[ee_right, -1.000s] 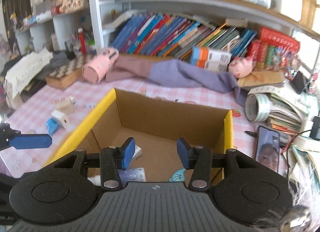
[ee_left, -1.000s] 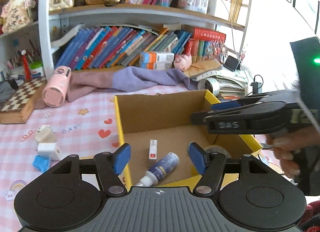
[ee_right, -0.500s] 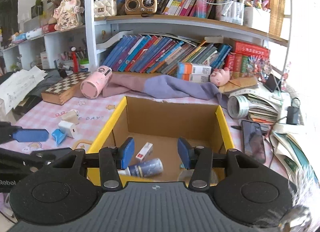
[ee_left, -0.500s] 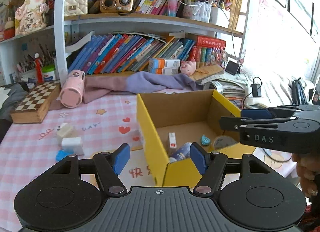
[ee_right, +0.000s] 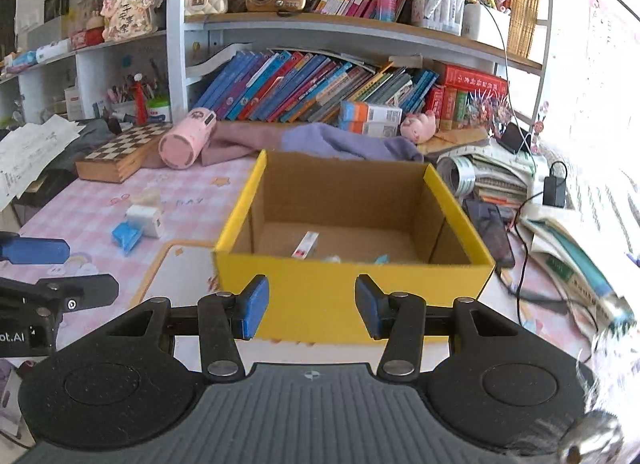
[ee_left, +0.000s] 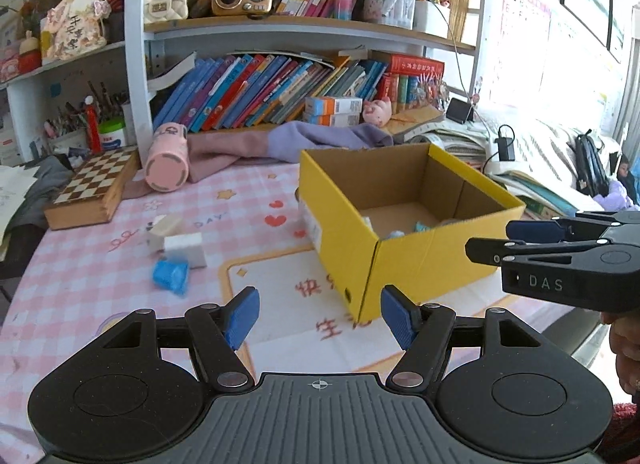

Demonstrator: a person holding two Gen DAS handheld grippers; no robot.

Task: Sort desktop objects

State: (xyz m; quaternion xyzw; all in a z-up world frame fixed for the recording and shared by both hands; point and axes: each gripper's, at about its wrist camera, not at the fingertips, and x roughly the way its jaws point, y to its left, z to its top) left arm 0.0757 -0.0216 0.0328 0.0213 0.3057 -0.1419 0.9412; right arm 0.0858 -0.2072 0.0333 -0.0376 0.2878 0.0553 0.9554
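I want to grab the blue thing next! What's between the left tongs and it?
Only bare pink checked tablecloth lies between the open left tongs and the blue thing, in the left wrist view.

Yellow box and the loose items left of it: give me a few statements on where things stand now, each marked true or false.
1. Both grippers are empty with jaws open. True: left gripper and right gripper hold nothing.
2. The yellow box is empty. False: a small white-and-red box and other bits lie inside.
3. The blue item lies on the tablecloth outside the box. True.
4. The pink cup stands upright. False: it lies on its side.
5. The chessboard is inside the box. False: it sits on the table, far left.
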